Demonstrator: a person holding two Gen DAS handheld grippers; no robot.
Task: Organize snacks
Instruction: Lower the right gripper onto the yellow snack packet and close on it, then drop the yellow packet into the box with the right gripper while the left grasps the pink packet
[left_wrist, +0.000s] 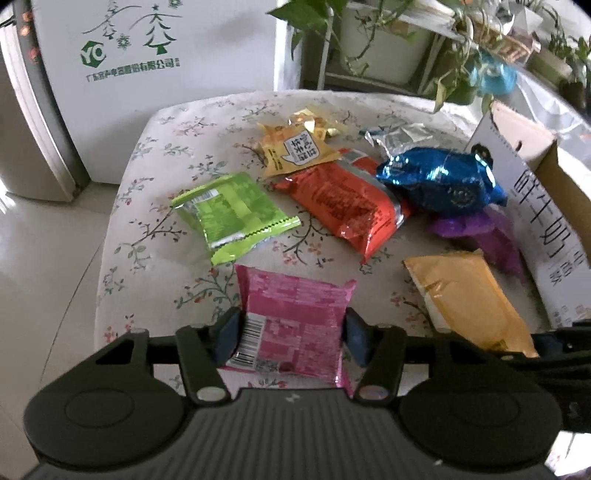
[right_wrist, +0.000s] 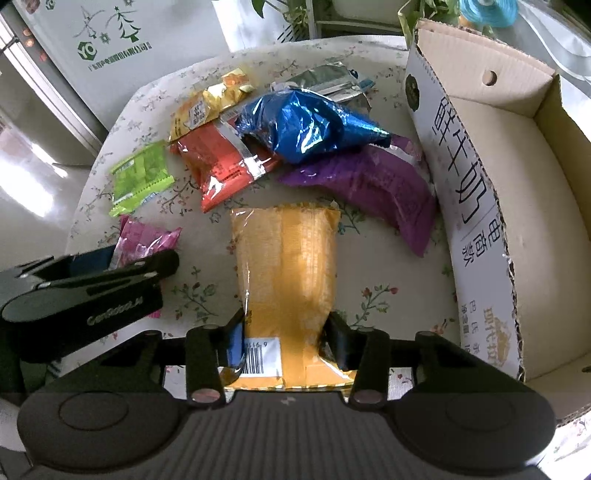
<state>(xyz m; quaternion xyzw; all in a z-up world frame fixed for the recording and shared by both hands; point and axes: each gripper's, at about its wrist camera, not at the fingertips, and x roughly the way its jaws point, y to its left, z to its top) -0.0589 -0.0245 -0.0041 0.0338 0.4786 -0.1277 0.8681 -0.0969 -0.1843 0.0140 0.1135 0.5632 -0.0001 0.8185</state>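
Note:
Several snack packets lie on a round table with a floral cloth (left_wrist: 166, 155). My left gripper (left_wrist: 291, 325) is shut on the near end of a pink packet (left_wrist: 295, 295), its blue pads against both side edges. My right gripper (right_wrist: 284, 332) is shut on the near end of an orange packet (right_wrist: 288, 266), which is squeezed in at the pads. Further back lie a green packet (left_wrist: 232, 214), a red packet (left_wrist: 347, 206), a blue foil bag (left_wrist: 443, 181), a purple packet (right_wrist: 369, 188), a yellow packet (left_wrist: 295, 147) and a silver one (left_wrist: 399, 136).
An open cardboard box (right_wrist: 480, 206) with printed white sides stands at the table's right edge, its inside bare where visible. The left tool's black body (right_wrist: 92, 295) is close on the left of the orange packet. A white appliance (left_wrist: 166, 74) and potted plants (left_wrist: 369, 37) stand behind the table.

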